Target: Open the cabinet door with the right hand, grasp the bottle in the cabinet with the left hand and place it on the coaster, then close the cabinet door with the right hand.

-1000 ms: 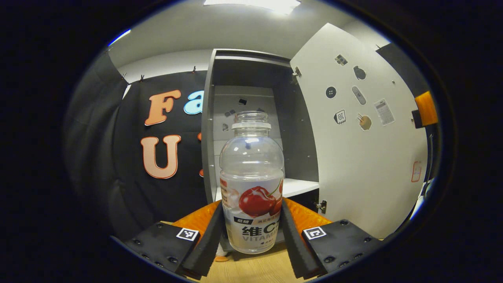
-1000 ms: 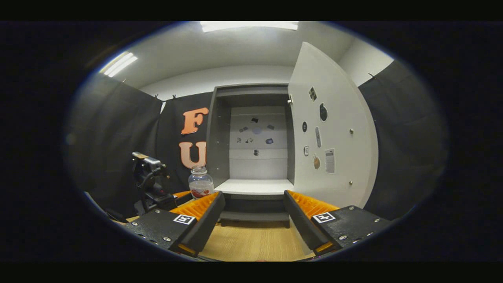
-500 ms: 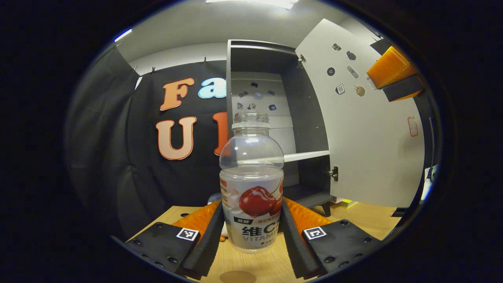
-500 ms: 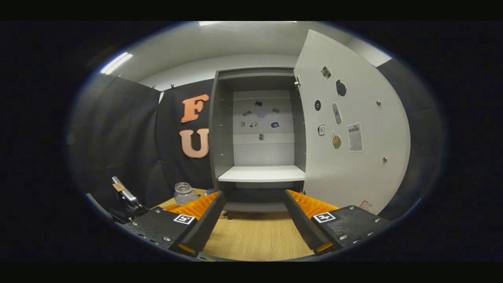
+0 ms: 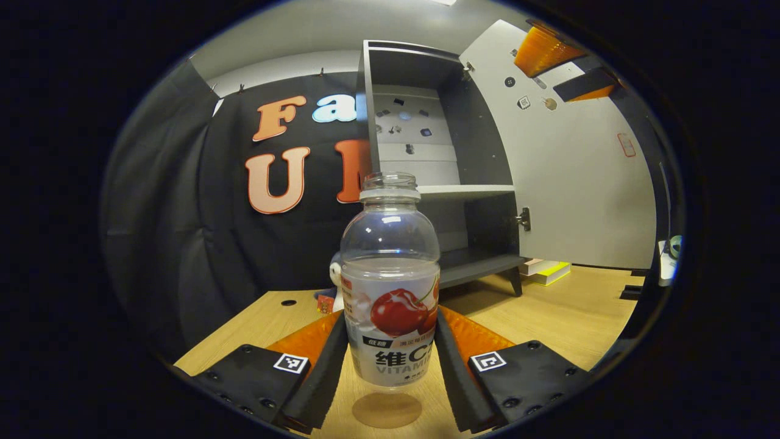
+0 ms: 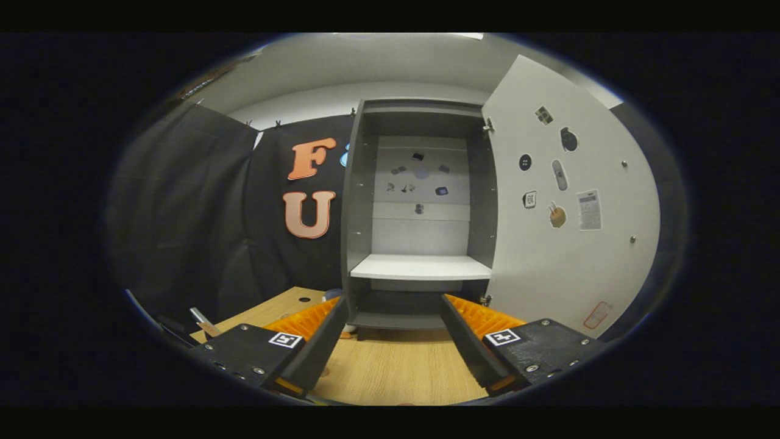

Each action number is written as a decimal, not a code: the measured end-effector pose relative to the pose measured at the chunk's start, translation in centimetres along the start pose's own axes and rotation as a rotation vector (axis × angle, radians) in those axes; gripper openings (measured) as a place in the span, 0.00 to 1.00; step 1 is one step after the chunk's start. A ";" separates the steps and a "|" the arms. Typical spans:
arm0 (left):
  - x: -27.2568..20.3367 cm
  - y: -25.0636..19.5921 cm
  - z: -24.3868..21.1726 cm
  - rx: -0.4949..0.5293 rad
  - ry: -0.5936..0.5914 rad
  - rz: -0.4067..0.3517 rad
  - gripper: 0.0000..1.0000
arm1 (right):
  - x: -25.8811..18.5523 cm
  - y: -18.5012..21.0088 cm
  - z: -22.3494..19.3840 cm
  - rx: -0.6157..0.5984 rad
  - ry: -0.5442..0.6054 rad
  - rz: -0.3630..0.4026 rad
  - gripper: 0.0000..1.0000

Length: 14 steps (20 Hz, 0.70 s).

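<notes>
Cabinet [image 6: 420, 268]: dark carcass, pale shelf bare, standing on the counter [image 6: 396, 372] at its back.

Cabinet door [image 6: 573, 244]: swung wide to the right, stickers on the inner face. Risk: slammed or left ajar if pushed off-centre at closing; likely clipped by the raised right gripper [image 5: 551, 58], seen close to it in the left gripper view.

Right gripper [image 6: 393, 332]: jaws apart, nothing between them, facing the open cabinet.

Left gripper [image 5: 390, 360]: both fingers pressed on the bottle's label band.

Bottle [image 5: 390, 286]: clear, uncapped, upright, out of the cabinet, held above the counter. Risk: slipping through the hold given the smooth wall; tipping if released early or tilted.

Coaster [image 5: 386, 410]: round, brown, flat on the counter directly below the bottle's base, apparently not yet touched. Risk: off-centre landing, base overhanging the rim, coaster skidding.
</notes>
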<state>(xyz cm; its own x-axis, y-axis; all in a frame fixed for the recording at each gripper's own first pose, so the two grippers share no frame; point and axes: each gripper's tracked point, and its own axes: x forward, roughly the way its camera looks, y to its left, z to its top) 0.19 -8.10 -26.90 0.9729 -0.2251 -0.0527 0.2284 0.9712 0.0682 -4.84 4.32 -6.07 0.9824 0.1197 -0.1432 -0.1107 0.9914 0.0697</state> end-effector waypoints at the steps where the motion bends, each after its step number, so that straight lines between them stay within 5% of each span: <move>1: 0.0 0.4 -1.0 -0.006 0.017 0.001 0.82 | 0.2 0.3 -0.5 0.005 0.016 -0.002 0.93; 10: 1.0 0.3 -8.2 -0.073 0.167 -0.010 0.82 | 1.4 2.2 -2.1 -0.048 0.084 -0.006 0.93; 14: 0.9 0.2 -8.2 -0.055 0.165 -0.016 0.82 | 1.4 2.3 -2.6 -0.044 0.100 -0.005 0.93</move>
<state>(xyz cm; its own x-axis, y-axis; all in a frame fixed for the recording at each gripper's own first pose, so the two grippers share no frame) 0.80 -7.50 -35.08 0.9490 -0.2293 -0.2166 0.2373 0.9714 0.0117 -4.12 6.94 -8.66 0.9634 0.1170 -0.2413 -0.1142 0.9931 0.0255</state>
